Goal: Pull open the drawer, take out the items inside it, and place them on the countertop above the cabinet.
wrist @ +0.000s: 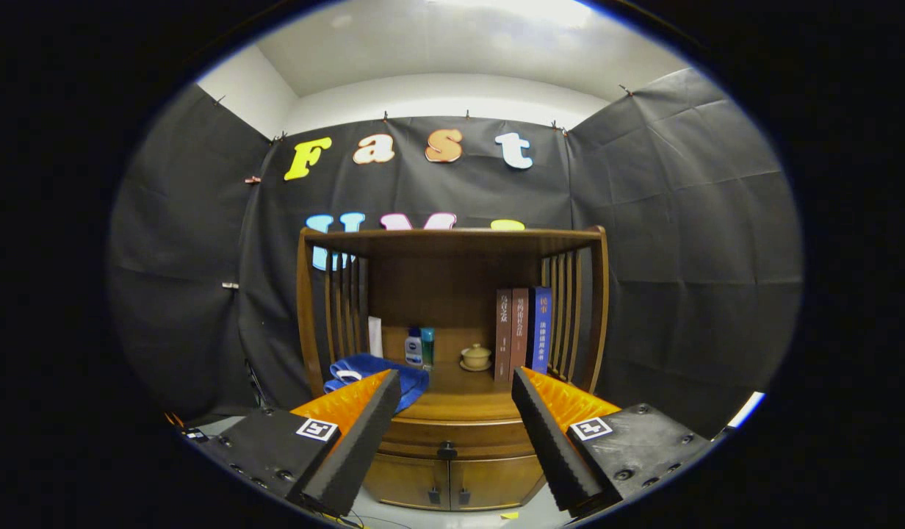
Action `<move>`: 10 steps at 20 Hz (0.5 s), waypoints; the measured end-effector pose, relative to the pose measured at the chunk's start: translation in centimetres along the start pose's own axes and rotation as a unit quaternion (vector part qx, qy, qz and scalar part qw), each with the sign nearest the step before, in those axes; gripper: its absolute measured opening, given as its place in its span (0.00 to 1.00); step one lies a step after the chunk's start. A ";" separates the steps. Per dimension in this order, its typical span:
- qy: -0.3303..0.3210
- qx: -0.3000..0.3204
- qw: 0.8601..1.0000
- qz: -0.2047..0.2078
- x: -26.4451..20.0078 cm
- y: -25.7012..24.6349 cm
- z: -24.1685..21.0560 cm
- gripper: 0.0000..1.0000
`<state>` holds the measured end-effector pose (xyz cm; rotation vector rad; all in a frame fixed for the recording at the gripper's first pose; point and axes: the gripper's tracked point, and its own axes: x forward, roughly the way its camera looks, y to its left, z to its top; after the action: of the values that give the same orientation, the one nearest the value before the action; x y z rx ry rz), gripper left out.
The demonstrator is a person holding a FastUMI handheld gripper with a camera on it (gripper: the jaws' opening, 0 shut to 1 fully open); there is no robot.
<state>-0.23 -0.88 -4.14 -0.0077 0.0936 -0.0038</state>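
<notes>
A wooden cabinet with slatted sides stands against the booth wall, straight ahead of me. Its drawer sits closed under the countertop, with a small dark knob in the middle of its front. My gripper is open and held back from the cabinet. The knob lies in the wide gap between the two fingers, some way beyond them. Nothing is held. The drawer's inside is hidden.
On the countertop lie a blue cloth at the left, two small bottles at the back, a small lidded pot and three upright books at the right. Two small doors sit below the drawer.
</notes>
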 end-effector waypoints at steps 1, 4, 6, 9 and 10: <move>0.007 0.002 1.000 0.001 0.3 0.2 -0.8 0.99; 0.034 0.003 0.999 0.001 1.2 0.3 -3.6 0.99; 0.057 0.005 0.998 -0.001 1.8 0.3 -5.6 0.99; 0.079 0.012 0.997 -0.001 3.0 0.5 -8.0 0.99; 0.090 0.015 0.996 -0.001 3.5 0.5 -9.2 0.99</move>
<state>2.42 -0.47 -13.58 0.0224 0.2746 -0.0074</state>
